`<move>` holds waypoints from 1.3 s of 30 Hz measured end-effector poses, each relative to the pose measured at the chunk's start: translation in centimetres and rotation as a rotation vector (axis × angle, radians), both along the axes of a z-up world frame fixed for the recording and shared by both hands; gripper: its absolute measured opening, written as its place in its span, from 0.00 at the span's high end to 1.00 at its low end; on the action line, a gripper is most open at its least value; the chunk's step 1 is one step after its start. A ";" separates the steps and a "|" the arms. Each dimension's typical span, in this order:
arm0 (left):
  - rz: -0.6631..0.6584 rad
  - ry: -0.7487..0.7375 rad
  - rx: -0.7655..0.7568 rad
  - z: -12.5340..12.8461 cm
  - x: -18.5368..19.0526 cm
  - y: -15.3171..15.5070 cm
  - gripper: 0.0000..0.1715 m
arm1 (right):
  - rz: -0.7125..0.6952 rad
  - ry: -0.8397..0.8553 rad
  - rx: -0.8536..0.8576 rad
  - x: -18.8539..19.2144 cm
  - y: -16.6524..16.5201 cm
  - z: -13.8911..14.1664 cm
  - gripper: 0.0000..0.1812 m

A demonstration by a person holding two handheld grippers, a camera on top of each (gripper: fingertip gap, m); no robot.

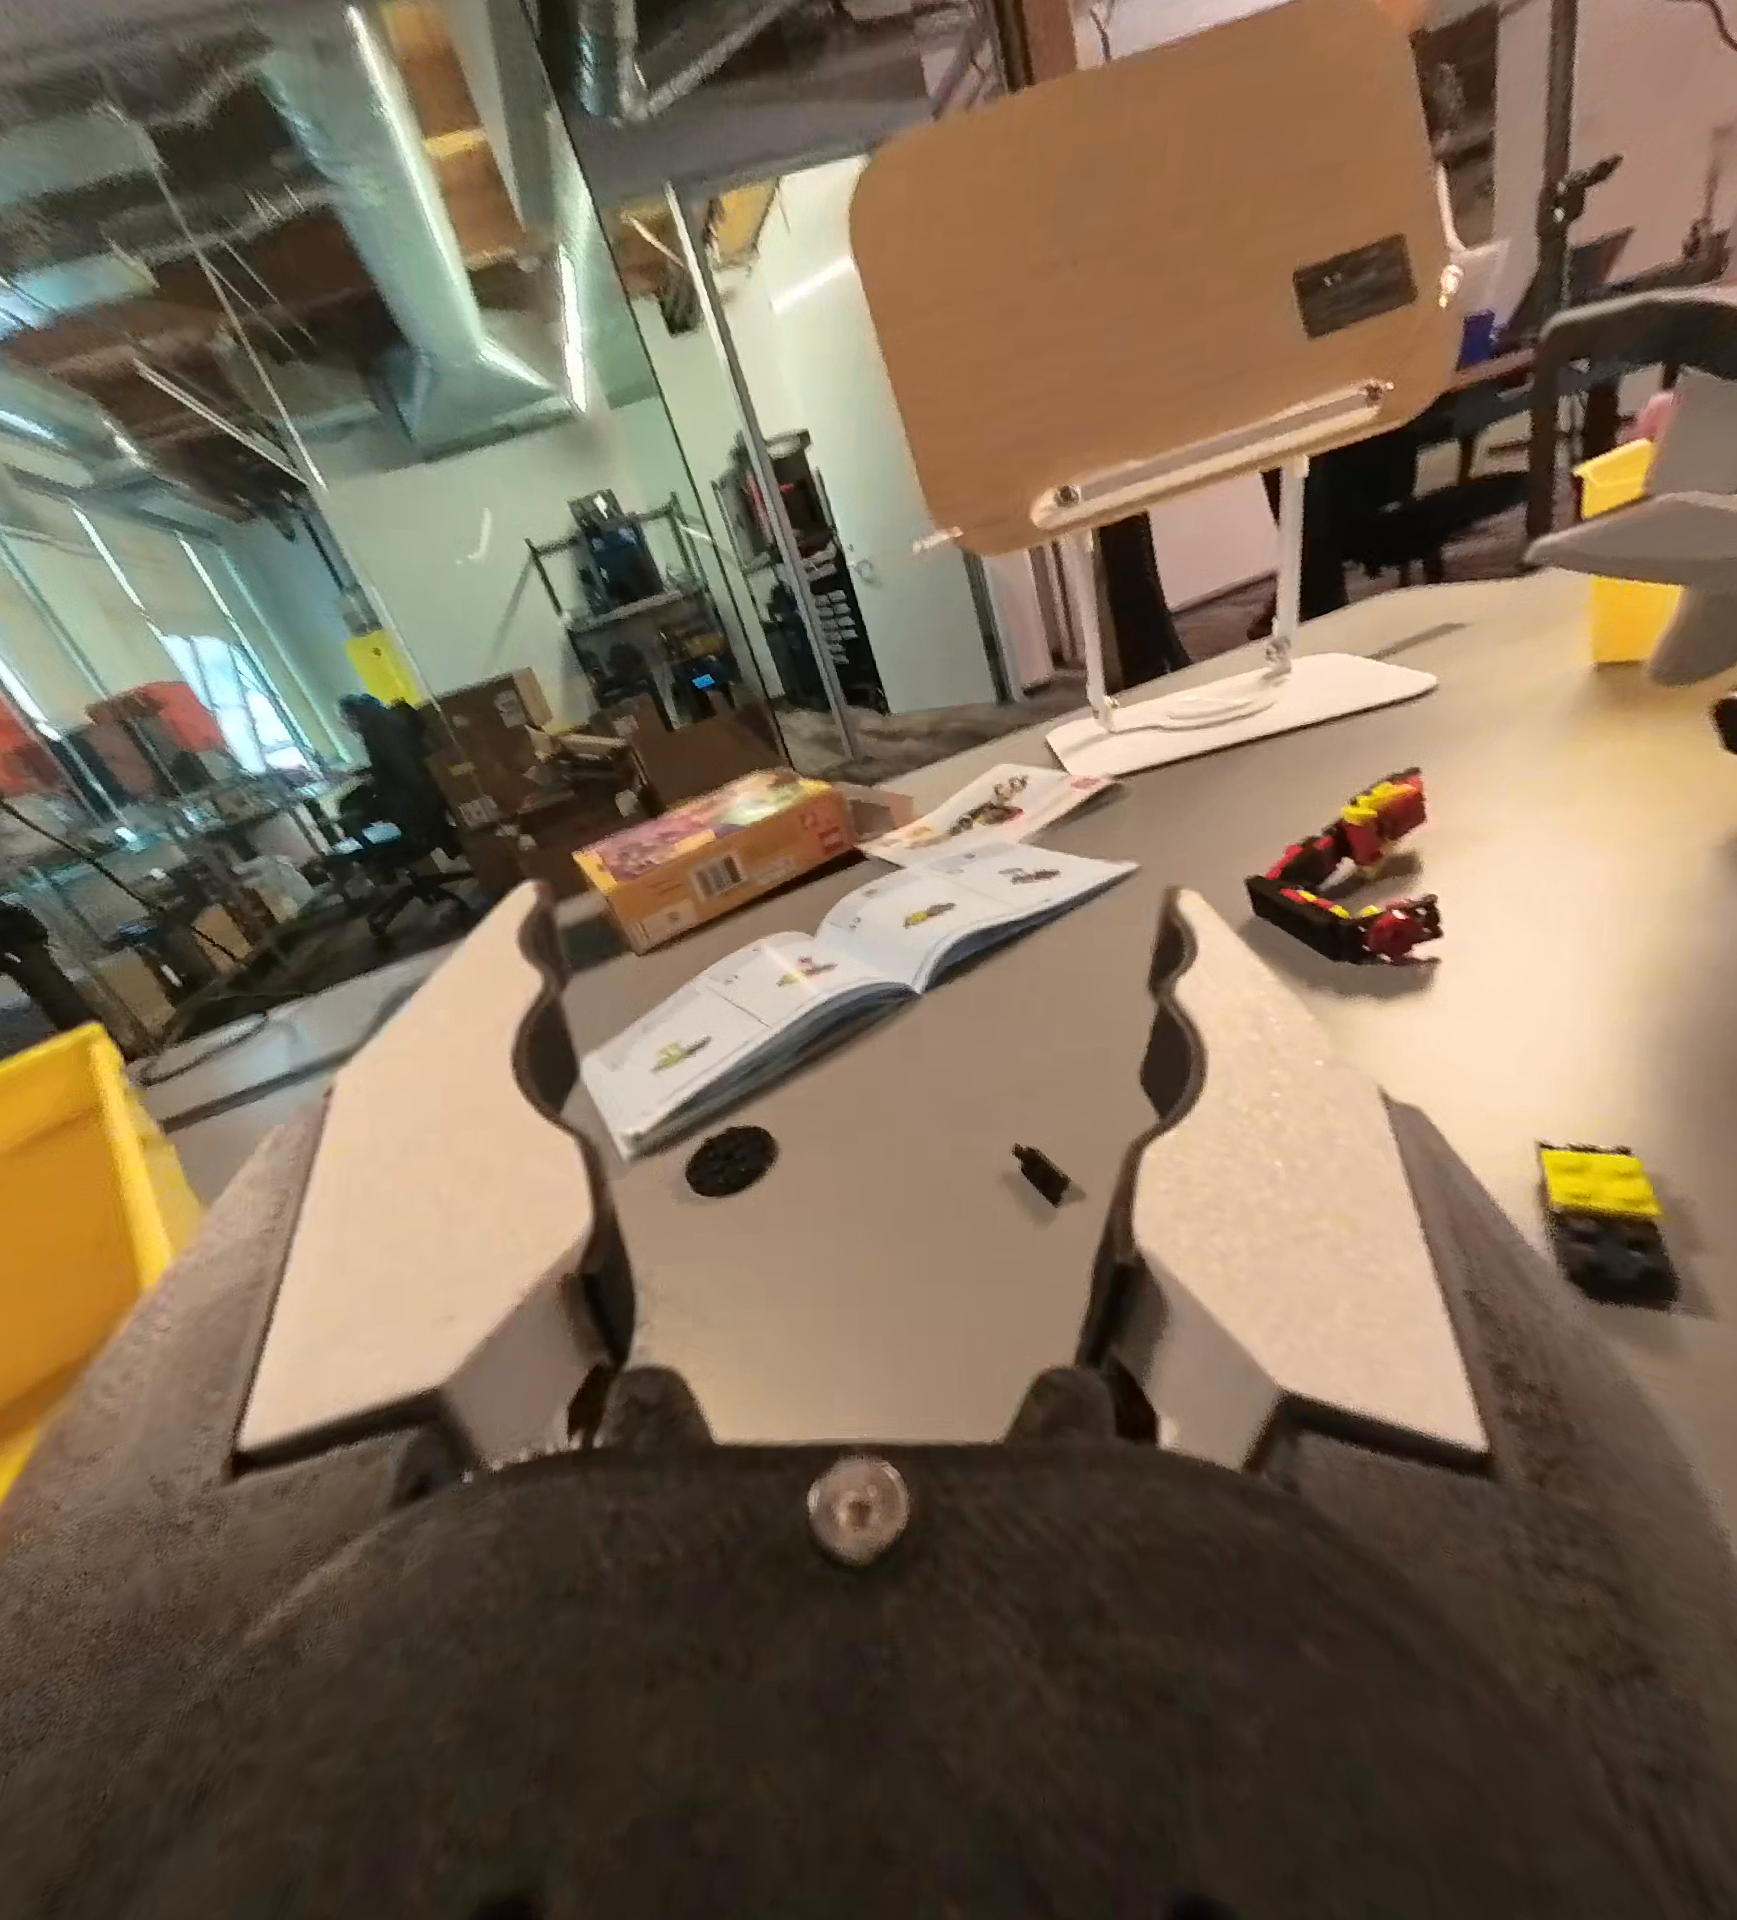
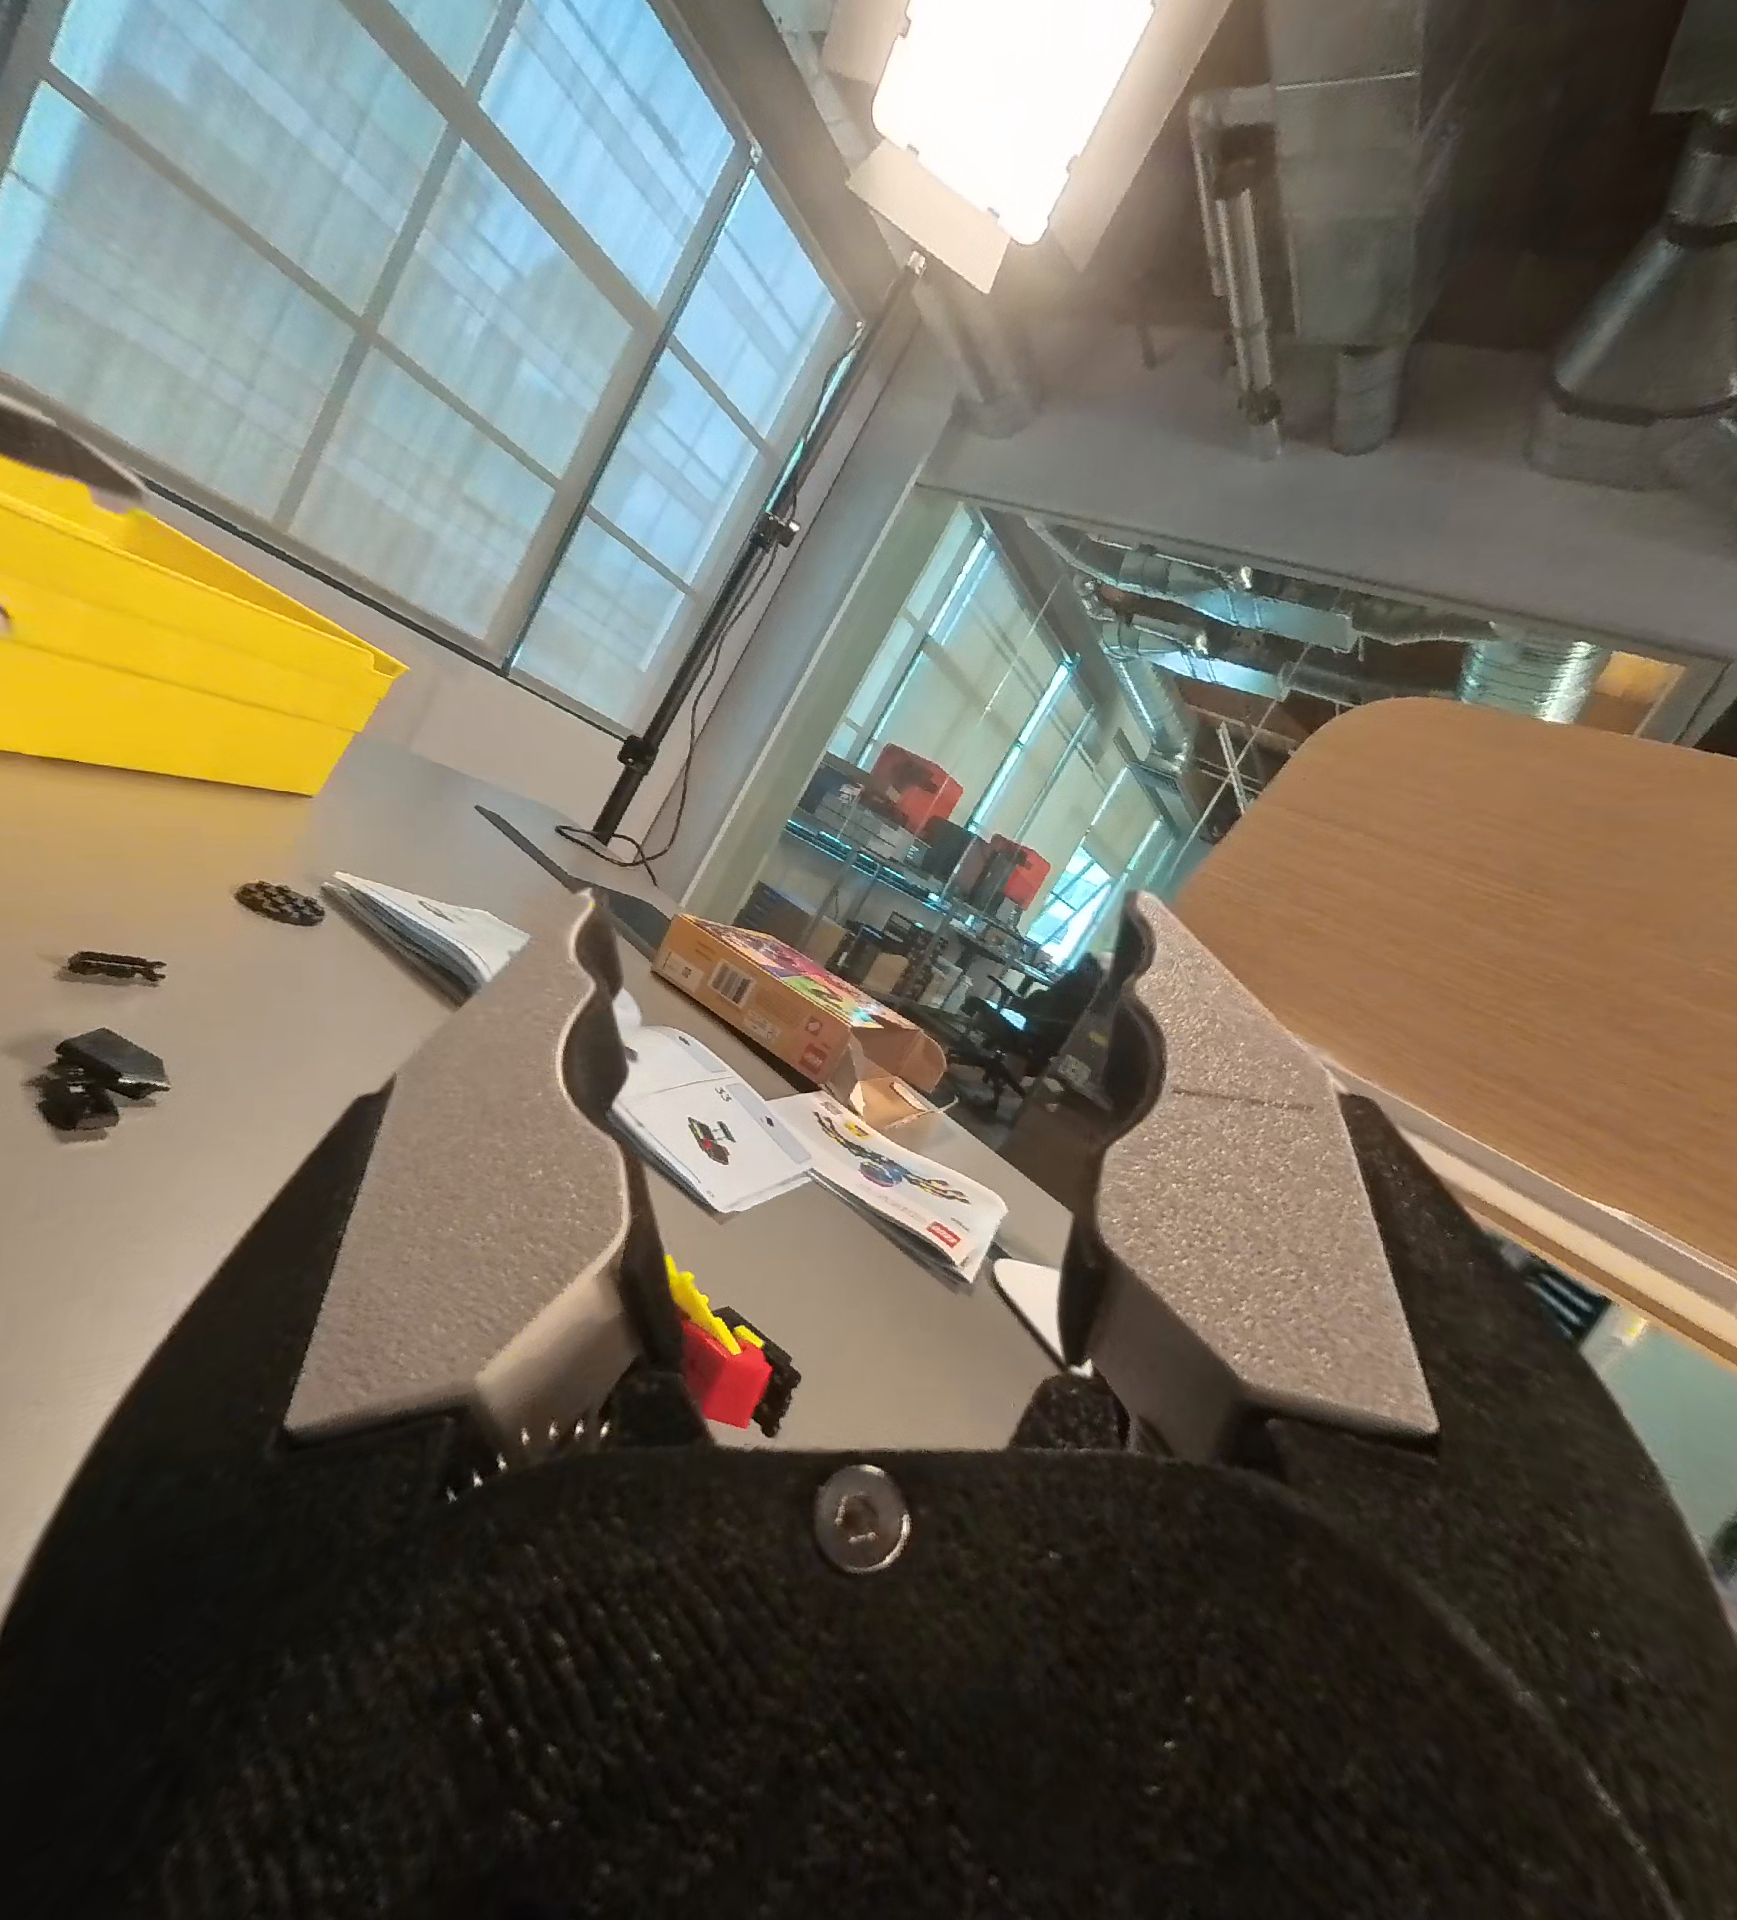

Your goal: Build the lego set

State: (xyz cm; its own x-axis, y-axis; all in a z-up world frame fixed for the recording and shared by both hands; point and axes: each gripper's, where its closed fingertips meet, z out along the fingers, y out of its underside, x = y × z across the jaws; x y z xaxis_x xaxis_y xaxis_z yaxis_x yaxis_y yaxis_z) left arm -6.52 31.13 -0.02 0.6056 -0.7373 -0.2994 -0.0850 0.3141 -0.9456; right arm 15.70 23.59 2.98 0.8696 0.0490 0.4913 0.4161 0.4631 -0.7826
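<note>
My left gripper [image 1: 859,904] is open and empty above the grey table [image 1: 1466,1039]. Between its fingers lie a round black plate [image 1: 729,1161] and a small black piece [image 1: 1043,1174]. A red, yellow and black lego assembly [image 1: 1347,868] lies to the right, and a yellow-on-black plate stack [image 1: 1602,1216] lies nearer. My right gripper [image 2: 864,914] is open and empty, tilted; the assembly [image 2: 729,1351] shows low beside its left finger. The right gripper also shows in the left wrist view [image 1: 1695,499]. Loose black pieces [image 2: 100,1075], a thin black piece [image 2: 116,966] and the round plate [image 2: 280,902] lie left.
An open instruction booklet [image 1: 843,987], a second leaflet [image 1: 989,810] and the orange lego box [image 1: 718,862] lie at the table's far side. A wooden book stand [image 1: 1155,291] on a white base [image 1: 1248,707] stands behind. Yellow bins sit left [image 1: 12,1195] and right [image 1: 1622,613]. Measured from the fingertips, the yellow-on-black plate stack [image 1: 1602,1216] is 11 cm or so from the left gripper and 15 cm from the right.
</note>
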 end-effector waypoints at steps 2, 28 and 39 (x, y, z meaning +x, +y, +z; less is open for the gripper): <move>0.012 -0.041 0.090 1.0 -0.1 -0.2 0.28 | -0.044 -0.004 0.003 0.6 0.3 0.0 0.47; 0.088 0.076 0.513 2.7 0.3 -3.1 0.11 | -0.393 -0.076 -0.028 2.3 -0.7 -0.6 0.38; 0.145 0.051 0.508 3.2 -0.7 -2.1 0.11 | -0.379 -0.037 0.007 2.5 -1.0 0.1 0.38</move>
State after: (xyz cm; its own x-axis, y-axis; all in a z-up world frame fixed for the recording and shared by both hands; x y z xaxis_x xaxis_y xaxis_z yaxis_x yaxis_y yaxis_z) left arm -7.23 29.08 3.18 0.6661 -0.4014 -0.6287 -0.2039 0.7128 -0.6711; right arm 18.25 22.60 3.11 0.8070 -0.2763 0.5219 0.5868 0.2765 -0.7610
